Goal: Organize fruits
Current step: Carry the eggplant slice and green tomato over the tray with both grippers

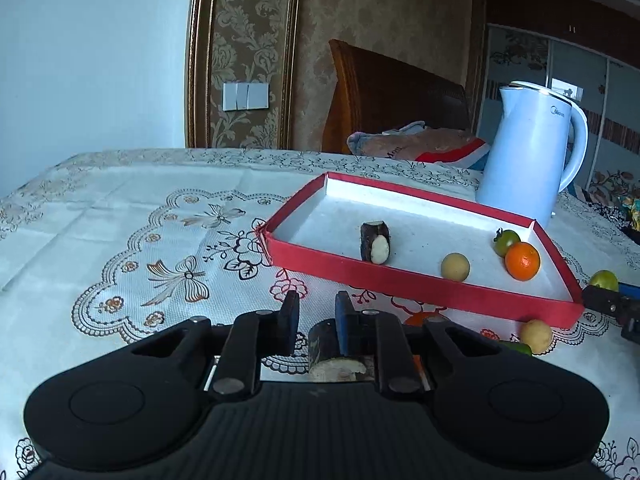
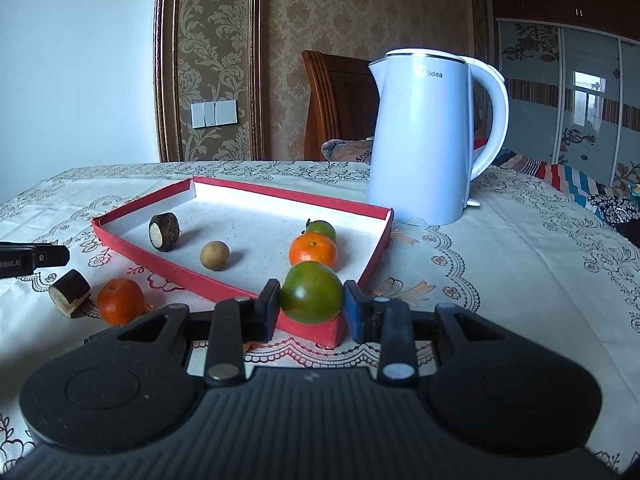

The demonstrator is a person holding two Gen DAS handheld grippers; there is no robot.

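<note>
Two oranges point(image 2: 313, 251) point(image 2: 120, 301), two green tomatoes point(image 2: 311, 297) point(image 2: 322, 230), two longans point(image 2: 214, 255) point(image 1: 536, 336), two dark cane pieces point(image 2: 164, 232) point(image 2: 70, 294), one red tray point(image 2: 176, 270), one kettle point(image 2: 418, 140).

We read "Midea" on the white kettle point(image 2: 420, 140), printed in dark letters high on its side just under the lid; in the right wrist view the first letter is partly lost in glare, so it shows as "idea". In the left wrist view the same mark sits near the kettle's top by the handle, too small for us to spell out. On the black tongs point(image 2: 34, 261) at the left edge of the right wrist view we read white letters "Robot.AI", cut off by the frame. On the folded cloth point(image 1: 416, 146) behind the surface we make out "Mon", the rest hidden.
</note>
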